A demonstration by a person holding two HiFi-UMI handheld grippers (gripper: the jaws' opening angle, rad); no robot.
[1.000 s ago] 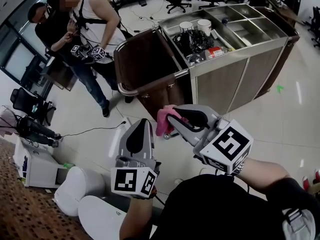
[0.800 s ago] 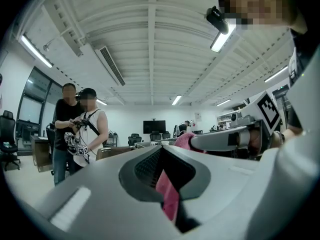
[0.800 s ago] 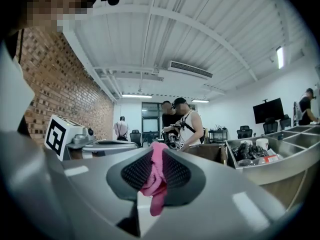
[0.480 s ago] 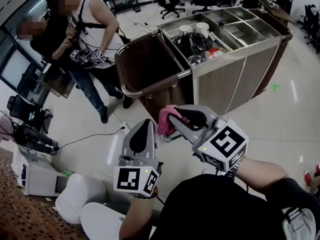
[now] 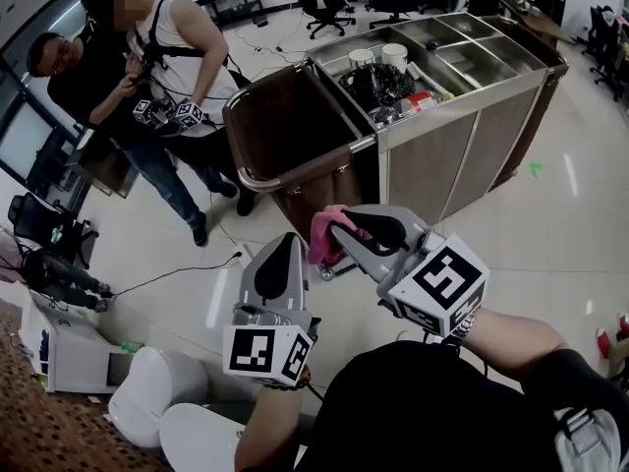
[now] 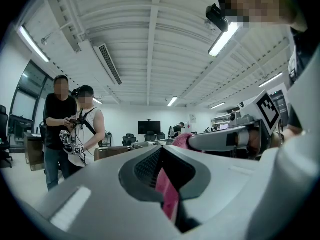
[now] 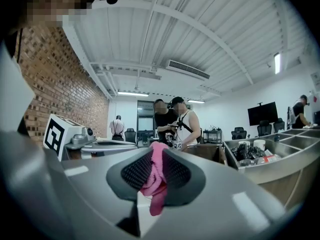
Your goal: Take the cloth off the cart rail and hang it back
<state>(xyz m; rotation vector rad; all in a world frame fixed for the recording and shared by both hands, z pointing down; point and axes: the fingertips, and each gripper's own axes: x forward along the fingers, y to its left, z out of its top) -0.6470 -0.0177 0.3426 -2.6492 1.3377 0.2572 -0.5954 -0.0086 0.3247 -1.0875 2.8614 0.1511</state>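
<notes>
You are holding both grippers close in front of your chest. Your right gripper (image 5: 334,227) is clamping a pink cloth (image 5: 321,242) between its pads, with a bunch of it hanging below the jaws. Your left gripper (image 5: 286,248), just beside it, is pinching another part of the same cloth, its jaws pressing together on it. The cloth is hanging in the air between the two, not touching the cart rail (image 5: 295,173) just beyond. Further off, left of the cart (image 5: 462,136), two people (image 5: 182,62) are standing together.

Most of the pink cloth (image 5: 323,238) hidden between the jaws; clutter (image 5: 378,85) on the cart (image 5: 423,170) too small, indistinct.
</notes>
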